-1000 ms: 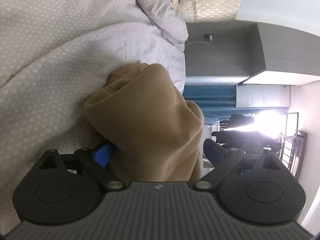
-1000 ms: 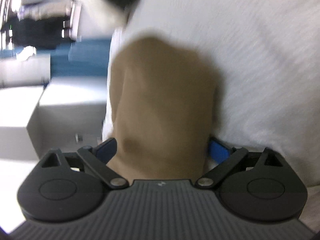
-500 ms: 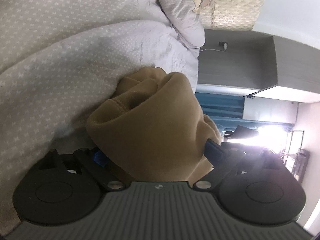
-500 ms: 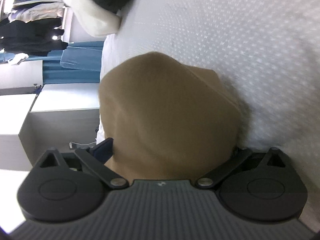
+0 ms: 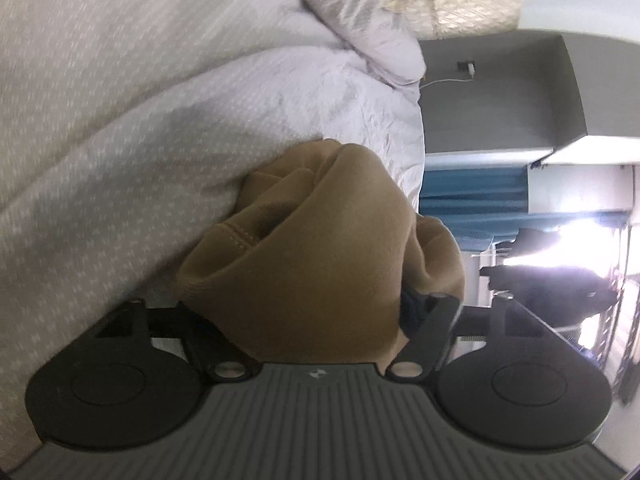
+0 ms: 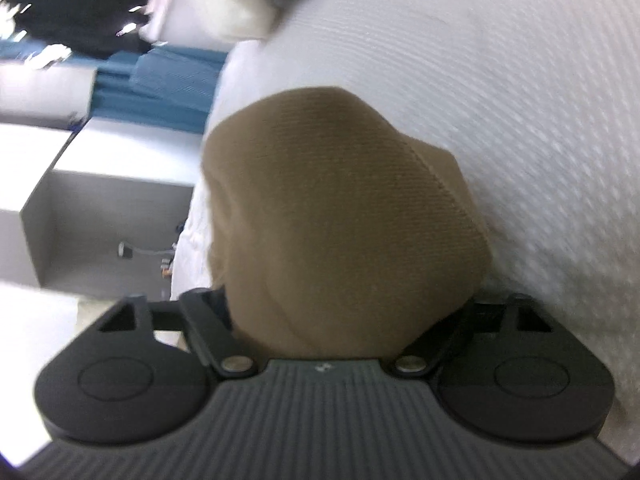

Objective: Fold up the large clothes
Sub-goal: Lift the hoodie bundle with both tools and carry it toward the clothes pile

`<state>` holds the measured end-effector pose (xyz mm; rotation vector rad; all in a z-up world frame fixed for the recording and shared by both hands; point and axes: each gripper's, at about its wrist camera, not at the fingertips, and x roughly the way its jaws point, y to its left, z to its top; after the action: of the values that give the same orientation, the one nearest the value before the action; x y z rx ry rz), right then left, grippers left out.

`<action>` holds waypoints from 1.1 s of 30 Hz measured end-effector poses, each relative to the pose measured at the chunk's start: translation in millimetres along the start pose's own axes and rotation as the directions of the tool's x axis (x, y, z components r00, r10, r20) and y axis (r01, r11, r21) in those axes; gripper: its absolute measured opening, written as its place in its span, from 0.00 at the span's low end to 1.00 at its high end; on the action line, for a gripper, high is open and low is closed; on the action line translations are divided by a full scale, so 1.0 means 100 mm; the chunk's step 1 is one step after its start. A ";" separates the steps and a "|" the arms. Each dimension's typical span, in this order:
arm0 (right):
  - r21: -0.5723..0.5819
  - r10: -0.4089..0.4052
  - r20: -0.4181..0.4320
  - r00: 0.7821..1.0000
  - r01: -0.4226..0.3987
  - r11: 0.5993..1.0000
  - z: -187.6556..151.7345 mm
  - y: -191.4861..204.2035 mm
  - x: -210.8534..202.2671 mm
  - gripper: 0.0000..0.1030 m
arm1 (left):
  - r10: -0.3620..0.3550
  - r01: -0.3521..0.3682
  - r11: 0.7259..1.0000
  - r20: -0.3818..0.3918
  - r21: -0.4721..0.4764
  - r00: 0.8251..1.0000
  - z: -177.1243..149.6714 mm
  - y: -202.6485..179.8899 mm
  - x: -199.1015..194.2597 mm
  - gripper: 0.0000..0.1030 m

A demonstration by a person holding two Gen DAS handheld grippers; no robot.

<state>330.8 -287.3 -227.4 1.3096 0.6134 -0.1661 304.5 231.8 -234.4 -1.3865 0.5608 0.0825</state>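
Left tool (image 5: 304, 312) jaws just closing on bunched tan garment (image 5: 312, 248), right tool (image 6: 344, 304) likewise closing on a wad of it (image 6: 340, 216), cloth filling both gaps, garment over pale bedspread (image 5: 120, 100), pillow (image 5: 360, 12) beyond, blue curtain (image 5: 472, 196) farthest.

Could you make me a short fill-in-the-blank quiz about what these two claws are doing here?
1. Bunched between the left claw fingers is a garment coloured ____.
2. That brown fabric also fills the ____ claw.
3. Behind the garment lies a pale, dotted ____.
4. Beyond the bed hangs a ____ curtain.

Missing words: brown; right; bedcover; blue
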 end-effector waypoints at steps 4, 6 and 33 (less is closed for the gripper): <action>-0.180 0.080 -0.007 0.997 -0.080 0.980 0.02 0.26 -0.06 0.63 | 0.007 -0.008 0.998 0.011 0.063 1.000 0.01 -0.09 -0.03 0.68; -0.232 0.120 -0.022 0.993 -0.121 0.965 0.03 0.36 -0.09 0.63 | 0.004 -0.006 0.994 0.015 0.108 1.000 0.02 -0.15 -0.05 0.66; -0.411 0.415 -0.159 0.896 -0.442 0.797 0.27 0.87 -1.37 0.57 | -0.189 0.175 0.895 -0.007 0.410 0.982 -0.44 -0.90 -1.20 0.60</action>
<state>264.8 -319.1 -80.7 0.9804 0.3581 0.3750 219.5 204.0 -105.7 -1.0173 0.3887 -0.1578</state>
